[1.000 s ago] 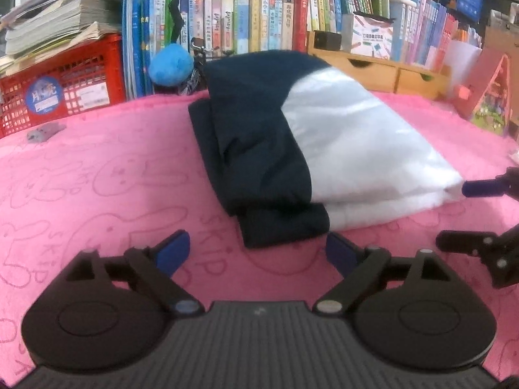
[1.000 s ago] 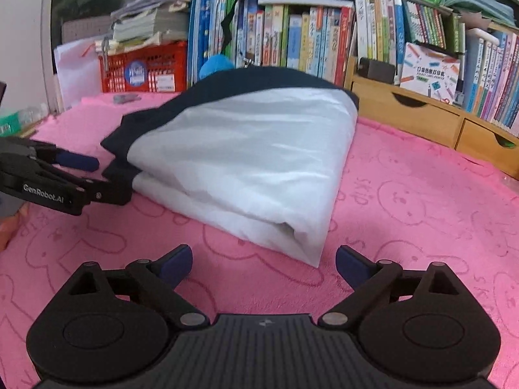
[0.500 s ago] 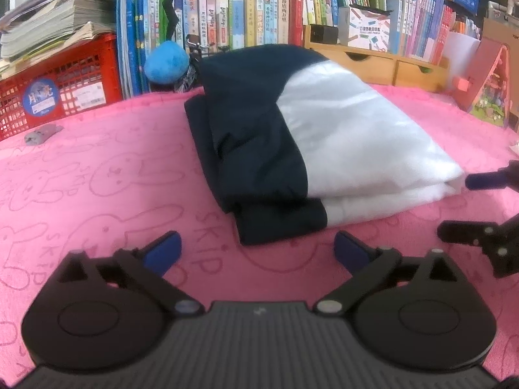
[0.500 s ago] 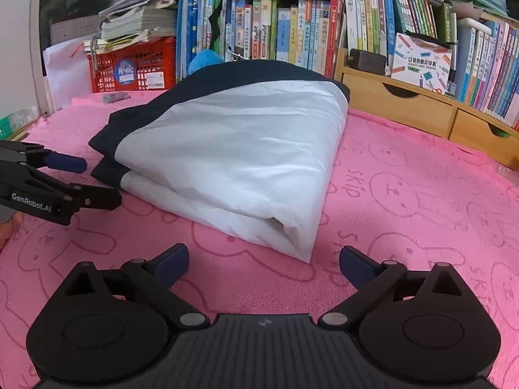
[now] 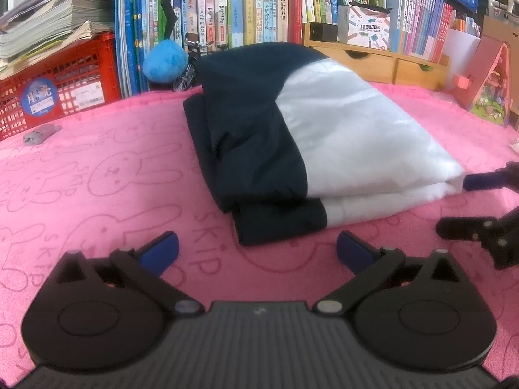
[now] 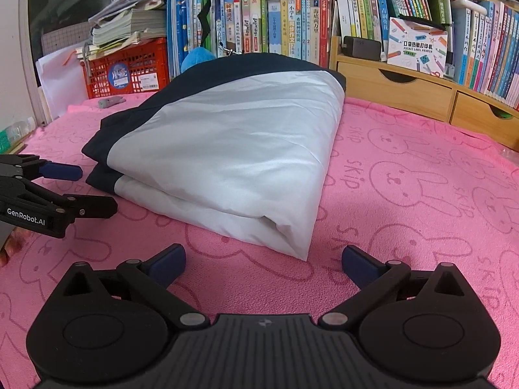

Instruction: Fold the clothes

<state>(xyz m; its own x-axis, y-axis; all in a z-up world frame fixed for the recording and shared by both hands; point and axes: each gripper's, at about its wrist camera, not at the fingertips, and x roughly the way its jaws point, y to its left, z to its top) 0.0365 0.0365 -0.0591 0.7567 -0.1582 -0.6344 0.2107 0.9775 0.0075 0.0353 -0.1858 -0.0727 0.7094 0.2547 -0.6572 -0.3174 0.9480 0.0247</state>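
Folded clothes (image 5: 292, 136) lie as one thick bundle in the middle of the pink worktop (image 5: 97, 175), which is covered by a towel printed with rabbit outlines and the word SKIP. The bundle is a navy and white garment: seen from the left wrist, the navy part is on the left and the white part on the right, with a lower layer showing beneath the top fold along the near edge. From the right wrist the white panel fills most of the top and one folded corner points toward the camera.

Left tool (image 5: 258, 248) hovers just in front of the navy end of the bundle, jaws spread wide, nothing between them and no contact with the cloth. Right tool (image 6: 264, 259) sits just short of the white corner, likewise spread wide and empty. Each tool shows in the other's view, near the bundle's edge but apart from it.

Behind the worktop stands a row of books (image 6: 275, 22). A red crate (image 5: 61, 87) stacked with papers stands at the left, with a small grey object (image 5: 40, 134) lying on the towel in front of it. A blue plush ball (image 5: 165, 64) rests against the books, and wooden drawers (image 6: 405, 90) stand at the right.
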